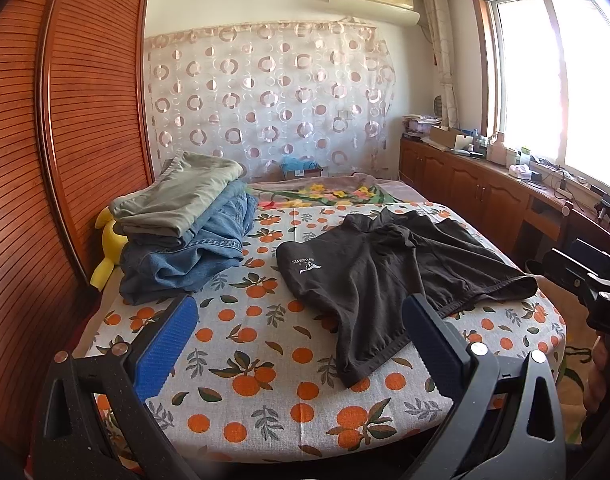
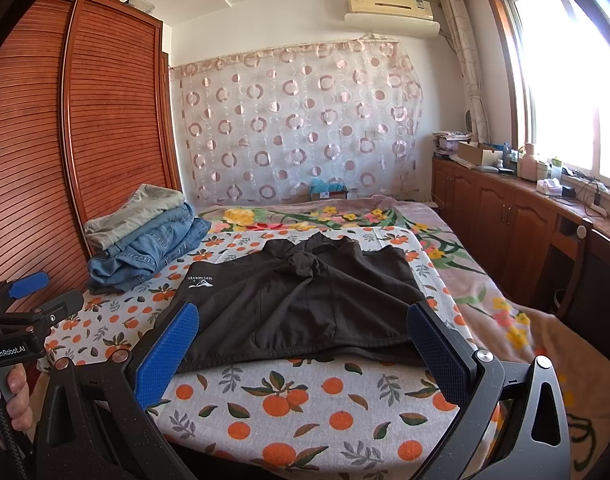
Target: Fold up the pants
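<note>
The pants (image 2: 301, 304) were black shorts, lying unfolded and rumpled on the orange-print sheet (image 2: 305, 404) that covered the near part of the bed. Their fabric looked thin and matte, bunched into a knot-like gather near the far middle, with creases running out from it toward the near hem. A small white logo (image 2: 200, 281) (lettering upside down from both cameras) sat near the left corner. In the left wrist view the shorts (image 1: 389, 276) lay slanted, one dark-banded edge trailing to the right and another corner reaching toward the camera.

The left gripper (image 1: 301, 340) hung over the sheet near the shorts' near-left corner, its 2 blue-padded fingers spread wide and holding nothing; the right-hand finger overlapped the shorts' edge in the picture, though whether it touched I could not tell. The right gripper (image 2: 303, 340) was likewise spread wide and empty, with the shorts' near hem lying between its fingers in the picture. A hand (image 2: 19, 398) gripped the left tool's handle at the edge of the right wrist view.

To the left of the shorts, apart from them, stood a stack (image 1: 185, 224) of folded clothes: khaki on top, blue denim beneath. A yellow plush (image 1: 105, 248) showed behind the stack, against the wooden wardrobe (image 1: 65, 140).
</note>
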